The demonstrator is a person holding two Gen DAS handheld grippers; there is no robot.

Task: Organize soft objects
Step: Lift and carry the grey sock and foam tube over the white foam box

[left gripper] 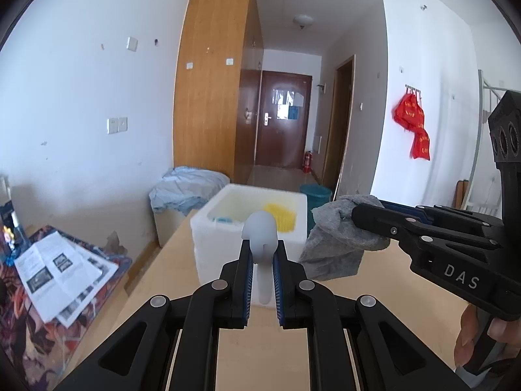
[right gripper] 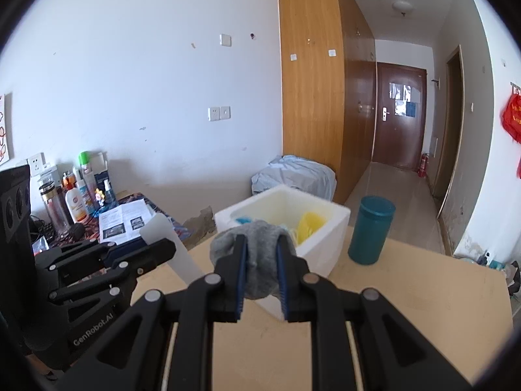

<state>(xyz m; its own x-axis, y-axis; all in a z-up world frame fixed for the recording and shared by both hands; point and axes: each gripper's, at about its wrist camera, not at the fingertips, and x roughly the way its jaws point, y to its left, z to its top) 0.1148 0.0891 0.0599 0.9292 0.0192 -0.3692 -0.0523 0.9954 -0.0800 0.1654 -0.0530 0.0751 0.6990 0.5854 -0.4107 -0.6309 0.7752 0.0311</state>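
My left gripper (left gripper: 262,254) is shut on a pale translucent soft piece (left gripper: 263,233), held above the wooden table in front of the white foam box (left gripper: 228,224). My right gripper (right gripper: 261,254) is shut on a grey sock (right gripper: 257,260), held just before the same foam box (right gripper: 329,234). In the left wrist view the right gripper (left gripper: 361,215) shows at the right with the grey sock (left gripper: 335,247) hanging from it. In the right wrist view the left gripper (right gripper: 162,247) shows at the left with the pale piece (right gripper: 169,241). The box holds a yellow item (right gripper: 309,224) and a blue item (right gripper: 242,221).
A teal cylinder (right gripper: 371,229) stands on the table (right gripper: 407,309) right of the box. A side table at the left carries papers (left gripper: 62,267) and bottles (right gripper: 76,195). A bundle under a blue sheet (right gripper: 296,172) sits behind the box by the wooden wardrobe (right gripper: 312,81).
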